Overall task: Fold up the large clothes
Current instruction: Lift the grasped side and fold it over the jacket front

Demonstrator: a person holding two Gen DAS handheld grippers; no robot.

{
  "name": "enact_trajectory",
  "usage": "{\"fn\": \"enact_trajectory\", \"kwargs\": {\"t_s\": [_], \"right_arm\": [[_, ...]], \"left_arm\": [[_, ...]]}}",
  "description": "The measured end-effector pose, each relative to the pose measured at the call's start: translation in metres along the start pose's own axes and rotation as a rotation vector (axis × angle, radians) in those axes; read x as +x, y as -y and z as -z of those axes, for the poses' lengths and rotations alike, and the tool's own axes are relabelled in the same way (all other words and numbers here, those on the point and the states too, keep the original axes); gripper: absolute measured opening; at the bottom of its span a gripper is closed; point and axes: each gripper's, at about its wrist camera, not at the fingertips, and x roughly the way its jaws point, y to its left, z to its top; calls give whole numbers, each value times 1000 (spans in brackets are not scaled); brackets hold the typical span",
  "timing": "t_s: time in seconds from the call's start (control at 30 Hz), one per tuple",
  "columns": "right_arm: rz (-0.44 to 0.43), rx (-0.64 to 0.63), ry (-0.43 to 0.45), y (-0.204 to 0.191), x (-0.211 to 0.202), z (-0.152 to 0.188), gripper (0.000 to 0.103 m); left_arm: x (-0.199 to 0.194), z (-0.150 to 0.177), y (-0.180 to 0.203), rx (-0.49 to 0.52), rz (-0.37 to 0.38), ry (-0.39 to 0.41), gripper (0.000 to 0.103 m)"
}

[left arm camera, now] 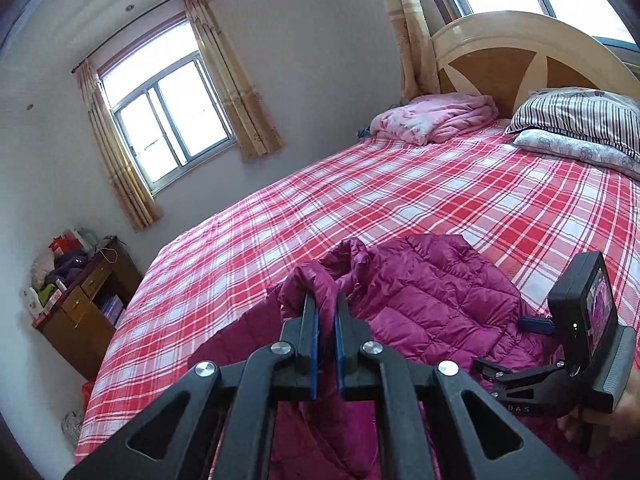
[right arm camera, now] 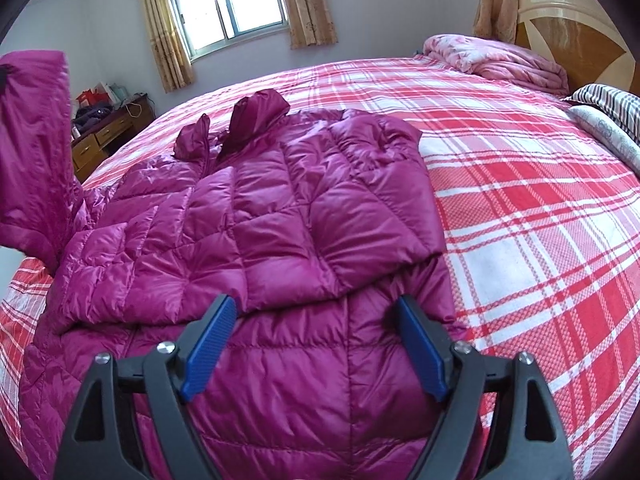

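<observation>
Left gripper (left arm camera: pixel 327 312): clenched on lifted magenta quilted down jacket (right arm camera: pixel 248 216) | right gripper (right arm camera: pixel 316 344): released, above jacket | red-white plaid bedsheet (right arm camera: pixel 520 200) beneath.

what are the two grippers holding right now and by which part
The left gripper pinches a raised fold of the magenta quilted down jacket, seemingly a sleeve. The right gripper is open, holding nothing.

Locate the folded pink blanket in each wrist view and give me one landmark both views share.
Left wrist view: the pink blanket lies upper centre-right on the bed, left of the headboard.
Right wrist view: the same blanket sits at upper right, again just left of the headboard.
Shared landmark: the curtained window on the far wall.
</observation>
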Motion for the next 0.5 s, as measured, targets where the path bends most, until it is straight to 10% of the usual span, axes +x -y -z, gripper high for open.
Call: {"fn": "enact_trajectory", "kwargs": {"t_s": [0.5], "right_arm": [[3, -1, 33, -2, -4, 5, 84]], "left_arm": [[57, 22, 26, -146, 124, -35, 8]]}}
